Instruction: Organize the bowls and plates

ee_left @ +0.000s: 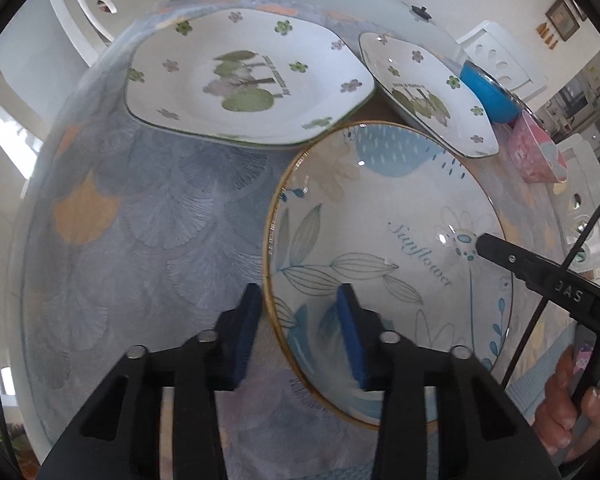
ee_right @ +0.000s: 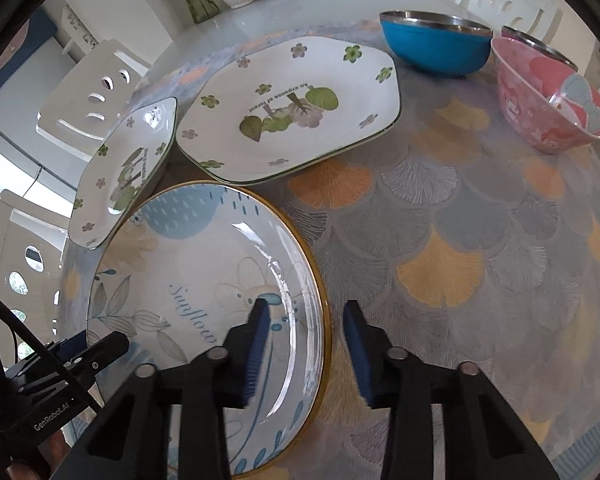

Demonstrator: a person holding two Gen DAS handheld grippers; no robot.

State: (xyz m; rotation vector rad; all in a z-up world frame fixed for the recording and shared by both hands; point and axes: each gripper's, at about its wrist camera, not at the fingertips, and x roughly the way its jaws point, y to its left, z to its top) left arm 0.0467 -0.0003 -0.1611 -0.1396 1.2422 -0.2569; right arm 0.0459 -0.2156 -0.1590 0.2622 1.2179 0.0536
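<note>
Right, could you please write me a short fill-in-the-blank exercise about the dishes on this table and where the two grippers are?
1. The word painted on the round plate is ____.
2. The left gripper and the right gripper each have one finger inside and one finger outside the round plate's gold ____.
3. The steel-lined bowl next to the pink bowl is ____ on the outside.

Missing words: Sunflower; rim; blue.
</note>
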